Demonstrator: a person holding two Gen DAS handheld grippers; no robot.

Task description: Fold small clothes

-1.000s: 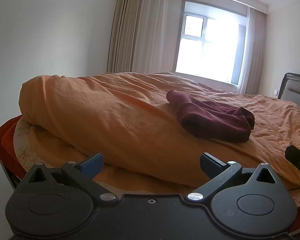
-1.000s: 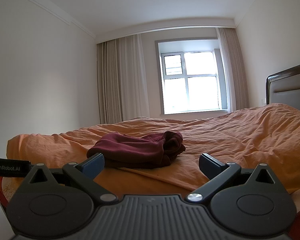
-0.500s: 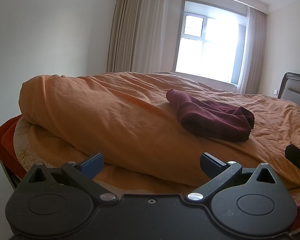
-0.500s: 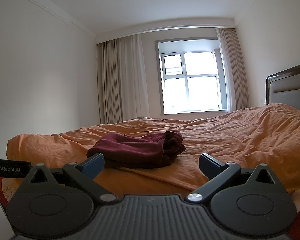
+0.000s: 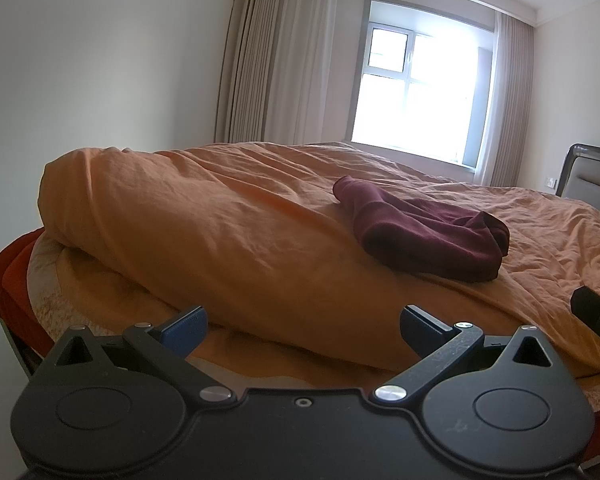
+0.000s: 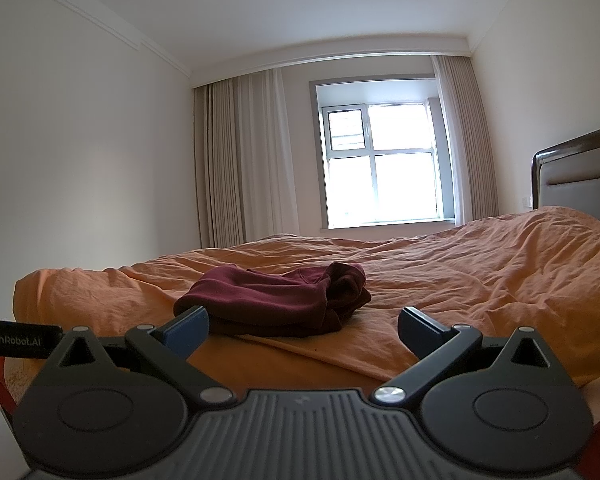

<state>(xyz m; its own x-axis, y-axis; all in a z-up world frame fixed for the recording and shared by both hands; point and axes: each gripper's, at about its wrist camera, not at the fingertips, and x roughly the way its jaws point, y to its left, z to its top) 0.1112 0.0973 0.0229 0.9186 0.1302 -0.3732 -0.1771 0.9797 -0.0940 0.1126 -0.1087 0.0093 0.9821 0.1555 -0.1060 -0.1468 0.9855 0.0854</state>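
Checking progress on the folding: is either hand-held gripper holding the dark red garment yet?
No, the dark red garment lies bunched on the orange duvet, beyond both open grippers.

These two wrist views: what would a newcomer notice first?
A dark red garment lies bunched on the orange duvet, in the middle of the bed. Behind it a bright window glows between pale curtains. Both grippers, left and right, are open and hold nothing.

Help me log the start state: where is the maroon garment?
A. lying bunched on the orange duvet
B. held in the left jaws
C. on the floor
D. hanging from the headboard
A: the garment lies bunched on the duvet, clear of both open grippers.
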